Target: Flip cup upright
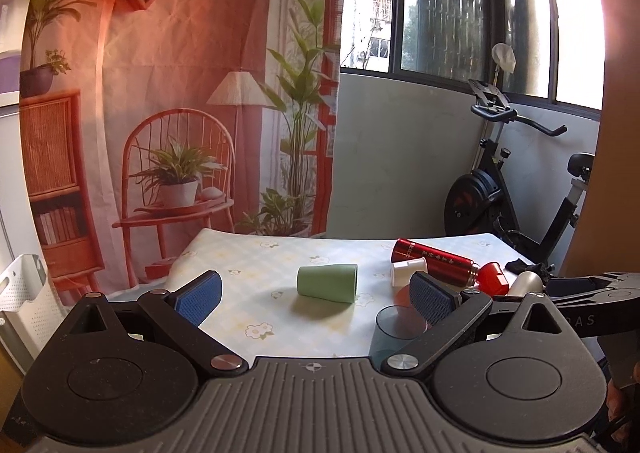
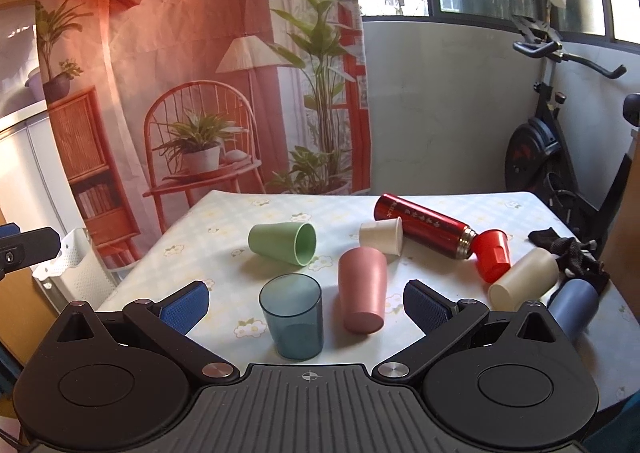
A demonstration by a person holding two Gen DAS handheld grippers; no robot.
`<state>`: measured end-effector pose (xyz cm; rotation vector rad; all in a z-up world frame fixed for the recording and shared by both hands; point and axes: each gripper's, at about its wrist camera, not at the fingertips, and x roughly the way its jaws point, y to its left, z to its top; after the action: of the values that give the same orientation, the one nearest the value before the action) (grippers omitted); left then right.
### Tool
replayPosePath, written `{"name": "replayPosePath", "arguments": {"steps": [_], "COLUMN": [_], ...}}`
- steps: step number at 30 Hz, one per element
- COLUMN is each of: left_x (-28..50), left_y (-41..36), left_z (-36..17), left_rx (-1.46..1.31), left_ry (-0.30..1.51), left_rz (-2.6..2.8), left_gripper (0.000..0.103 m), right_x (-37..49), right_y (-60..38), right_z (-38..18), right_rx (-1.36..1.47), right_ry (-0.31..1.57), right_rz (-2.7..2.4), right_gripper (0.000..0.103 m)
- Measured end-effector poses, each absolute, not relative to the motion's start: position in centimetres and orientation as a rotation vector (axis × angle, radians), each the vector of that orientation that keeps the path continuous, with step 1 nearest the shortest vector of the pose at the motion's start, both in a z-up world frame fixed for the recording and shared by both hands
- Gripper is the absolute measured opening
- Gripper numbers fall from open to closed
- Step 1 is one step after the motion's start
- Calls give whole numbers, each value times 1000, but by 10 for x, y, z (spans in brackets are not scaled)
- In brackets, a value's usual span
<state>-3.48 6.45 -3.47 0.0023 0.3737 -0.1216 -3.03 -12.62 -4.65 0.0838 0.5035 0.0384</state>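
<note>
A green cup (image 1: 327, 284) lies on its side on the flowered tablecloth, seen too in the right wrist view (image 2: 282, 237) with its mouth facing right. A pink cup (image 2: 362, 289) lies tipped, base toward me. A clear blue cup (image 2: 291, 315) stands upright, partly hidden in the left wrist view (image 1: 390, 335). A small white cup (image 2: 381, 235), a cream cup (image 2: 522, 279) and a blue cup (image 2: 573, 303) lie on their sides. My left gripper (image 1: 316, 295) is open and empty, short of the green cup. My right gripper (image 2: 306, 305) is open and empty, near the clear and pink cups.
A red thermos (image 2: 424, 225) lies on its side with its red cap (image 2: 493, 255) beside it. Black cloth (image 2: 568, 249) lies at the table's right edge. An exercise bike (image 1: 516, 181) stands right of the table. A white basket (image 2: 76, 265) sits at the left.
</note>
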Motion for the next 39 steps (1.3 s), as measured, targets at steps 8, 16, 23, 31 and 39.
{"name": "replayPosePath", "arguments": {"steps": [8,16,23,31,39], "left_x": [-37,-38,-40,-41,-42], "left_y": [64,65,66,67,64], "left_z": [-34,-33,-32,-30,-29], "left_rx": [19,13,14,6,14], "left_ry": [365,362,361,358,362], "left_rz": [-100,-112,-107,-102,-113], "left_gripper": [101,101,101,101,101], "right_x": [-32,-32,-35,-36,-38], "right_y": [-124,-125,-126,-128,-129], "right_z": [-44,-43,-41,-42,-43], "right_rx": [73,70,69,73,69], "right_ry": [493,493,482,474,472], "right_rz": [37,30,22,14,15], "right_gripper": [103,103,103,103,103]}}
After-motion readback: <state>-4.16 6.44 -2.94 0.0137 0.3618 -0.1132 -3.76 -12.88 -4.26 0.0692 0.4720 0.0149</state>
